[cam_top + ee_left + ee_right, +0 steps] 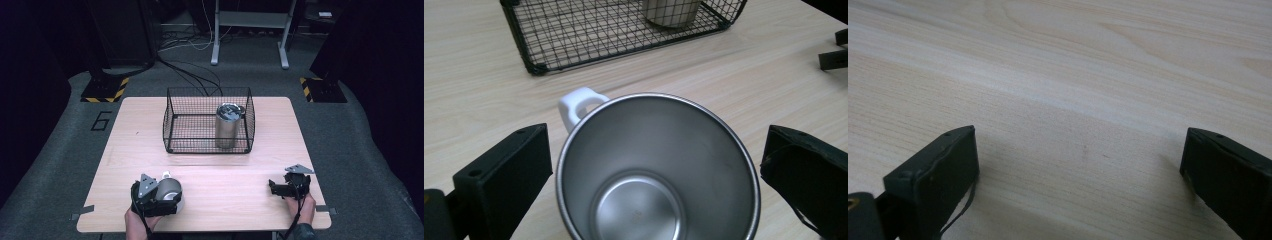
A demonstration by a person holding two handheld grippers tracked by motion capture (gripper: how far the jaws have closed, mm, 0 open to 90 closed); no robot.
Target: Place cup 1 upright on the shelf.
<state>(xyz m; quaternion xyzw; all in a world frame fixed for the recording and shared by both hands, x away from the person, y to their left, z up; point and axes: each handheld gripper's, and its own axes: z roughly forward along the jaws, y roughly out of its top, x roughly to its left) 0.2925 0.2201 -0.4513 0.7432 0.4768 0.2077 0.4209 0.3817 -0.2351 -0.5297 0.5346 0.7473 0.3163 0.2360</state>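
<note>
Pale wooden table: left gripper spread wide around a steel mug with white handle, not touching; right gripper gapes, empty.

I counted two steel cups in all: one mug with a white handle sitting between my left gripper's jaws, and one taller tumbler standing inside the basket. There was one wire basket on one wooden table. I had two grippers out, the second being my right gripper, each with two black jaws.
</note>
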